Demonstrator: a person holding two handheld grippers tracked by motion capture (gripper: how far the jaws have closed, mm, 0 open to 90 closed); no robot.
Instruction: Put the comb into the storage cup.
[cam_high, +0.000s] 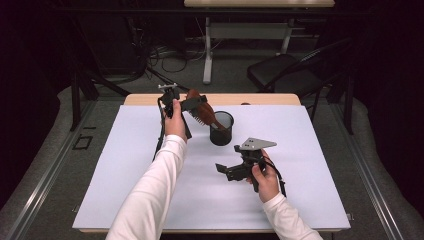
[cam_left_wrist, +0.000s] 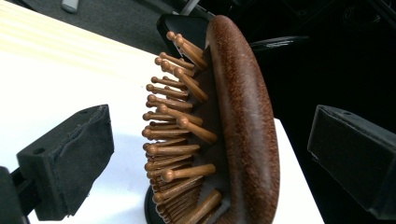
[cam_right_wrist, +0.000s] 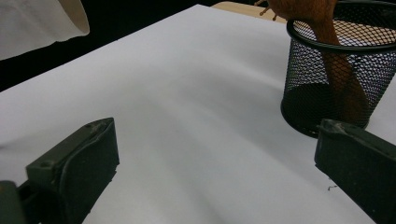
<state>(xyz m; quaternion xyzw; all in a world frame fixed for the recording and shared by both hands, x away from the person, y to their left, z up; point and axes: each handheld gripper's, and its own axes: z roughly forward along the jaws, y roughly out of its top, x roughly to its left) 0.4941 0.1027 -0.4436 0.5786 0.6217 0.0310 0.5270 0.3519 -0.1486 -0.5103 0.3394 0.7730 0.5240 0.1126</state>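
the lower end of the wooden hairbrush (cam_left_wrist: 233, 126) is cut off by the bottom edge of the left gripper view, and in the right gripper view its head runs off the top edge, so only the handle is seen through the mesh. the brush stands handle-down in the black mesh cup (cam_high: 221, 128), tilted, with its paddle head leaning out over the rim toward the left gripper (cam_high: 187, 106); the wooden pins face the white table cover (cam_high: 125, 165). the cup's floor is dark and hard to make out behind the mesh (cam_right_wrist: 327, 79); the brush handle is the one thing seen inside it. the left gripper's jaws stand apart on either side of the brush head, neither pad touching it in the left gripper view. the right gripper (cam_high: 223, 170) hangs above the cover nearer the person, well apart from the cup, its jaws spread wide with nothing between them. a white sleeve (cam_right_wrist: 37, 21) is clipped at the upper left corner of the right gripper view. beyond the table the room is dark, with a chair (cam_high: 285, 70) faintly visible.
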